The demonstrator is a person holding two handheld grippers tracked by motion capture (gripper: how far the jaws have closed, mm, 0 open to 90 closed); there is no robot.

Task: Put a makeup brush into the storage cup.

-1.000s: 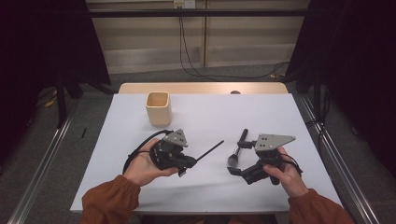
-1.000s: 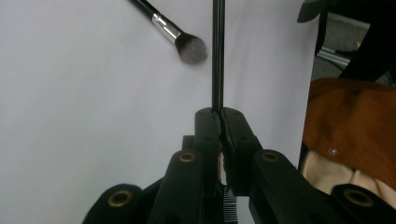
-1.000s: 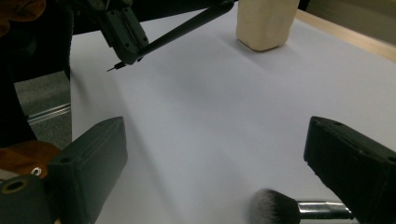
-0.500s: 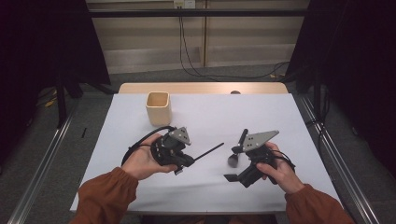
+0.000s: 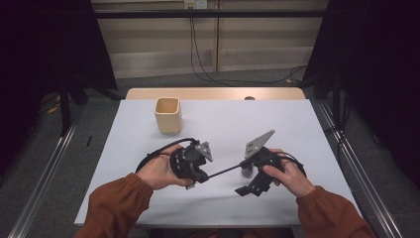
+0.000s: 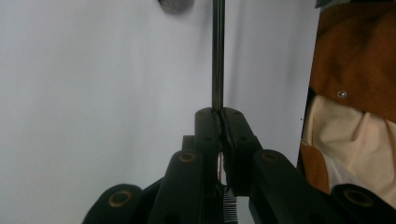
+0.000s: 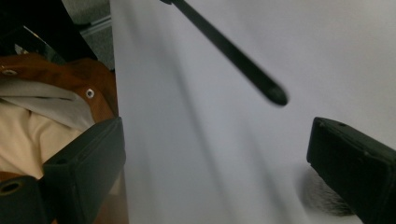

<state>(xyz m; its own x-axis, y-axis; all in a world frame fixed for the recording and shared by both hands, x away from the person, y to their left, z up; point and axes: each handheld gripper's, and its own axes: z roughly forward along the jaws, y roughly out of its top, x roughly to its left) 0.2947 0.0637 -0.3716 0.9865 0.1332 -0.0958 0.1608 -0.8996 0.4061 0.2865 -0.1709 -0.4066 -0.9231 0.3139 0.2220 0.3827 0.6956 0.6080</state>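
My left gripper [image 5: 204,176] [image 6: 220,114] lies on its side at the table's middle front, shut on a thin black rod [image 5: 225,171] [image 6: 217,56]. The rod points right, toward my right gripper [image 5: 245,178] [image 7: 217,140]. That gripper is tilted with its grey plate raised, and its jaws stand wide open. In the right gripper view the rod's tapered tip [image 7: 273,95] hovers above the gap between the jaws without touching them. A grey bristly tuft [image 5: 246,171] [image 7: 322,200] rests on the table against the right-hand jaw; I cannot tell what it belongs to.
A beige square cup [image 5: 168,115] stands upright at the back left of the white table [image 5: 297,129]. A cable loops from the left gripper beside the left hand. The person's orange sleeves come in over the front edge.
The right gripper has shifted left toward the rod's tip and tipped its grey plate up. The left gripper has stayed put, with the rod now pointing a little lower.
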